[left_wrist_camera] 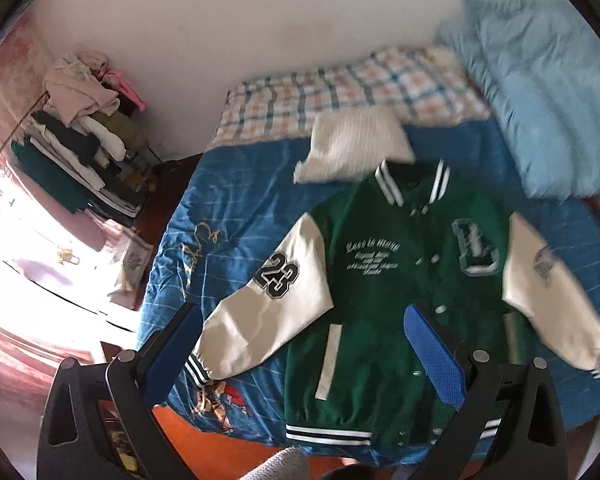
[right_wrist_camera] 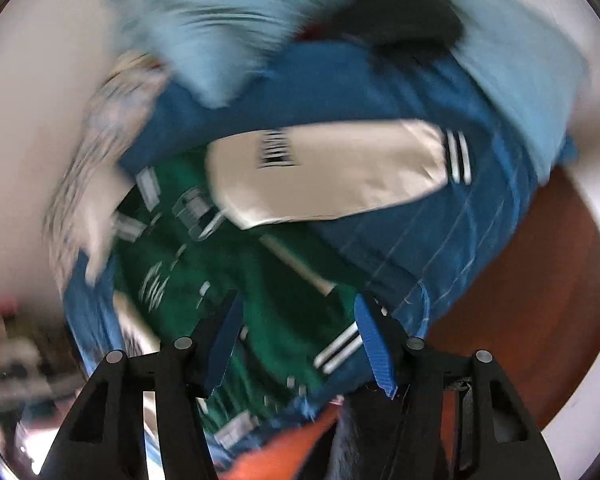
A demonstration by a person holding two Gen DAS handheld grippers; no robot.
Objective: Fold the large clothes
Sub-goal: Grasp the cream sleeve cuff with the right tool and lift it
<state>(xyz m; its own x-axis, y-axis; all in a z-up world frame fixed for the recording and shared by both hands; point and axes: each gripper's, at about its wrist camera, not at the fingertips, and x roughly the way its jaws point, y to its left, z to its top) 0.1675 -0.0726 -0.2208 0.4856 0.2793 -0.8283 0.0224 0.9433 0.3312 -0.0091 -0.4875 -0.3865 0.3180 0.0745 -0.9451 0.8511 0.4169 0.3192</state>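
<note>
Green jacket [left_wrist_camera: 384,300] with cream sleeves laid flat, front side up, on the bed [left_wrist_camera: 228,216], collar toward the far end, striped hem at the near edge. Both sleeves spread outward from the body; sleeve with the "23" patch [left_wrist_camera: 278,274] angled down toward the near edge, striped cuff close to the bed's edge. White pillow [left_wrist_camera: 352,146] just beyond the collar; light blue quilt [left_wrist_camera: 540,92] bunched at the far corner; checked sheet [left_wrist_camera: 340,88] exposed beyond the blue bedcover. Clothes rack [left_wrist_camera: 84,132] well apart, against the wall. Left gripper [left_wrist_camera: 308,356] held above the lower part of the jacket, fingers [left_wrist_camera: 436,360] spread wide, nothing between them. Right gripper [right_wrist_camera: 300,344] near the hem corner in the right wrist view, fingers [right_wrist_camera: 374,344] parted over green fabric and striped hem, gripping nothing; contact with the fabric impossible to tell through heavy blur. Cream sleeve [right_wrist_camera: 332,168] extended across the bedcover beyond the right gripper.
</note>
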